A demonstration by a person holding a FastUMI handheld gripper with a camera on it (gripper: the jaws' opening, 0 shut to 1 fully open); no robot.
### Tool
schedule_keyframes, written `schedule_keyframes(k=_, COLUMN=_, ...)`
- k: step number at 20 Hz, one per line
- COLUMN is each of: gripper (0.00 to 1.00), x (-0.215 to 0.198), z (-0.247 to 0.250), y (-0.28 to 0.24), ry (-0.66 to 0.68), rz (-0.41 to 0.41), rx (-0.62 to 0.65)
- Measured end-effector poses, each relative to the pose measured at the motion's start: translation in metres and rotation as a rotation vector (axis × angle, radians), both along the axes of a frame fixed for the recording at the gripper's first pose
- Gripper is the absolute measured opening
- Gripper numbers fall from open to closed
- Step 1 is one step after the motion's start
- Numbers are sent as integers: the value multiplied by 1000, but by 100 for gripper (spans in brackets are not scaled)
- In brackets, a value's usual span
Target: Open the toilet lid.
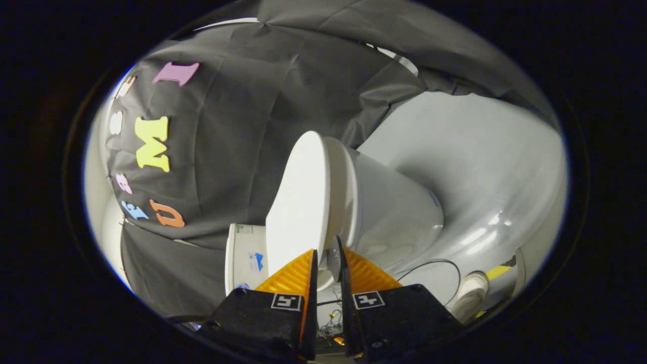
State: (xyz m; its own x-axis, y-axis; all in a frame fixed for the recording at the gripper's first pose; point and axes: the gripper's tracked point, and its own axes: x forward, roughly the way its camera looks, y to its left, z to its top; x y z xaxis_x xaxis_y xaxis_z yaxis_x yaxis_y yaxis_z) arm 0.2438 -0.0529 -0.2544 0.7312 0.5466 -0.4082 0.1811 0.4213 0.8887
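The view is rolled on its side, so the white toilet [399, 212] appears lying sideways, with the floor on its far side. Its white oval lid [298, 202] rests against the seat [341, 187]. A thin gap shows between them near my fingers. My gripper [325, 253] is at the lid's near rim. One orange finger [293, 275] lies on the lid's top face. The other finger [361, 275] sits on the seat side, its grey pad under the rim. The jaws stand close together with the lid's edge pinched between them.
A white box-shaped tank [245, 258] stands beside the lid, just ahead of my left finger. The black cloth wall [227, 151] hangs beyond the toilet. A dark cable [434, 263] and a white pipe fitting [472, 288] lie on the grey floor [485, 167].
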Motion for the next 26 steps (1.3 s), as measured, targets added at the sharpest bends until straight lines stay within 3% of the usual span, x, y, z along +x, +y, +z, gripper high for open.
schedule_keyframes(k=19, gripper=20, x=-3, z=113, y=44, ry=-156, rz=96, rx=-175)
schedule_keyframes(k=26, gripper=12, x=-5, z=156, y=69, ry=-209, rz=120, rx=-257)
